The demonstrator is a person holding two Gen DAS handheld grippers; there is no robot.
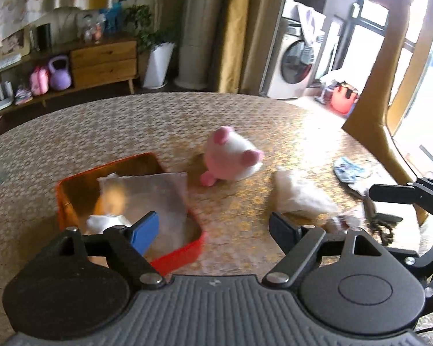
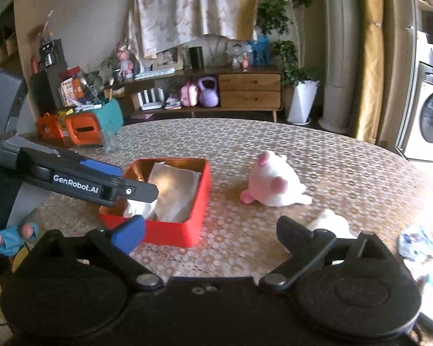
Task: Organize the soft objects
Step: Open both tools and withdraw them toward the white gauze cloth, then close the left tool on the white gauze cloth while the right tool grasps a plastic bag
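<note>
A red open box [image 1: 184, 255] [image 2: 200, 199] sits on the patterned table and holds folded pale cloth [image 1: 156, 193] [image 2: 174, 190] and a white soft item [image 1: 104, 222]. A white and pink plush toy [image 1: 233, 158] [image 2: 274, 181] lies on the table to the right of the box. A white crumpled soft item [image 1: 300, 196] [image 2: 332, 222] lies nearer, right of centre. My left gripper [image 1: 216, 227] is open and empty over the box's near right corner; it also shows in the right wrist view [image 2: 138, 190]. My right gripper [image 2: 210, 230] is open and empty in front of the box.
A blue-and-white cloth [image 1: 349, 170] [image 2: 418, 242] and dark tangled items [image 1: 384, 225] lie at the table's right. A wooden sideboard [image 2: 248, 89] with a purple kettlebell [image 2: 207, 92], a potted plant [image 2: 303, 103] and a washing machine [image 1: 294, 66] stand beyond the table.
</note>
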